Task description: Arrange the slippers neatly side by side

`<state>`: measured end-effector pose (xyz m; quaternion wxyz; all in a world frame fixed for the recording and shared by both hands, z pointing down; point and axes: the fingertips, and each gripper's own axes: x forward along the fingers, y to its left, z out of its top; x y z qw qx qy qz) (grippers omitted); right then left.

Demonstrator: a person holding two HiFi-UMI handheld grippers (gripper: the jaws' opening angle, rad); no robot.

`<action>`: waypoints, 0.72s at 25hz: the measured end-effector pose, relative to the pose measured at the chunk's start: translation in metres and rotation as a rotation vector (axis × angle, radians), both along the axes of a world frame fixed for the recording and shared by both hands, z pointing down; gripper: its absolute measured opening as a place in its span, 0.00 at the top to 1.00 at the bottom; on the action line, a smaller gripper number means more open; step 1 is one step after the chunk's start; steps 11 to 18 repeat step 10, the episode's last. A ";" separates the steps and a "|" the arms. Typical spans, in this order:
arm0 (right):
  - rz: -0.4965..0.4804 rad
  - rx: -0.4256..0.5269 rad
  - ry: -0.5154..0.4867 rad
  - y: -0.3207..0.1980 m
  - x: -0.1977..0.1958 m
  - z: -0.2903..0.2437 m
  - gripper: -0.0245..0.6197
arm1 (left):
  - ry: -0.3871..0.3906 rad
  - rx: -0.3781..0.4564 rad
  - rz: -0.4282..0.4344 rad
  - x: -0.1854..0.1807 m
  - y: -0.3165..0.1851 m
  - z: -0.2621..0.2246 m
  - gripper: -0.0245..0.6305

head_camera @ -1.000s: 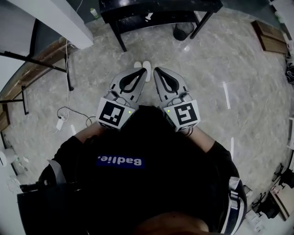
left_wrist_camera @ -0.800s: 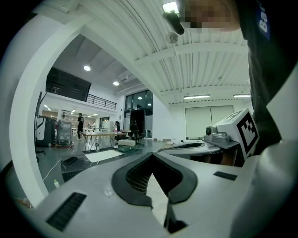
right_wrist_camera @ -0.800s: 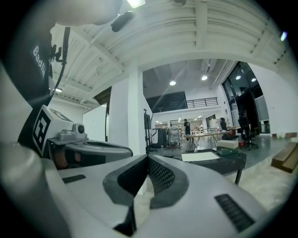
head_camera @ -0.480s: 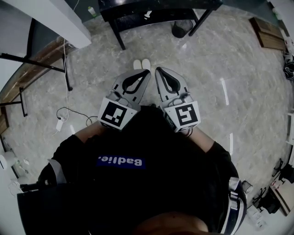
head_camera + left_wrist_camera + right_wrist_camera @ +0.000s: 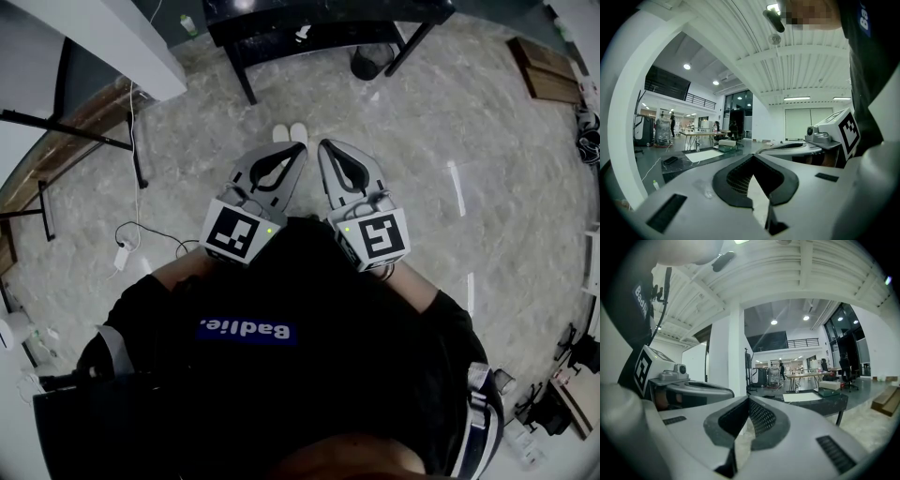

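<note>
We hold the left gripper [image 5: 298,153] and right gripper [image 5: 326,148] level, both clamped together on nothing, while the white slippers [image 5: 289,133] lie on the floor ahead beyond both tips — long axes running away from us, close side by side — slightly nearer the left.

Pale marbled floor [image 5: 441,141], glossy, streaked with a few light reflections. White slippers [image 5: 290,133] lying on it as a pair, side by side and touching, just short of the black desk [image 5: 309,23] standing at the far edge. Dark round container [image 5: 372,62] on the floor under that desk, beside its right leg. Small bottle [image 5: 190,25] near the desk's left corner. Black cable [image 5: 150,230] looping across the floor at left, ending at a white power adapter [image 5: 122,253]. Black metal frame [image 5: 89,133] standing at left. Wooden boards [image 5: 548,73] lying at far right.
</note>
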<state>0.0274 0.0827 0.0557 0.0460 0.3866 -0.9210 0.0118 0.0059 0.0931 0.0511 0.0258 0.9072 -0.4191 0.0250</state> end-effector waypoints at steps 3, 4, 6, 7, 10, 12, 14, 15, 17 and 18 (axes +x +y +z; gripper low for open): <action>0.000 0.003 0.003 0.000 -0.003 -0.001 0.96 | -0.001 -0.001 0.001 -0.003 -0.001 0.000 0.96; 0.000 0.004 0.003 0.000 -0.004 -0.002 0.96 | -0.001 -0.003 0.000 -0.005 -0.001 0.000 0.96; -0.002 0.006 0.004 -0.001 -0.005 -0.003 0.96 | 0.000 -0.008 -0.003 -0.007 -0.003 0.000 0.96; -0.002 0.005 0.006 -0.001 -0.005 -0.003 0.96 | 0.001 -0.010 -0.004 -0.008 -0.004 0.000 0.96; -0.002 0.005 0.009 -0.004 -0.006 -0.002 0.96 | -0.001 -0.011 -0.006 -0.010 -0.008 0.001 0.96; -0.002 0.005 0.009 -0.004 -0.006 -0.002 0.96 | -0.001 -0.011 -0.006 -0.010 -0.008 0.001 0.96; -0.002 0.005 0.009 -0.004 -0.006 -0.002 0.96 | -0.001 -0.011 -0.006 -0.010 -0.008 0.001 0.96; -0.002 0.005 0.009 -0.004 -0.006 -0.002 0.96 | -0.001 -0.011 -0.006 -0.010 -0.008 0.001 0.96; -0.002 0.005 0.009 -0.004 -0.006 -0.002 0.96 | -0.001 -0.011 -0.006 -0.010 -0.008 0.001 0.96; -0.002 0.005 0.009 -0.004 -0.006 -0.002 0.96 | -0.001 -0.011 -0.006 -0.010 -0.008 0.001 0.96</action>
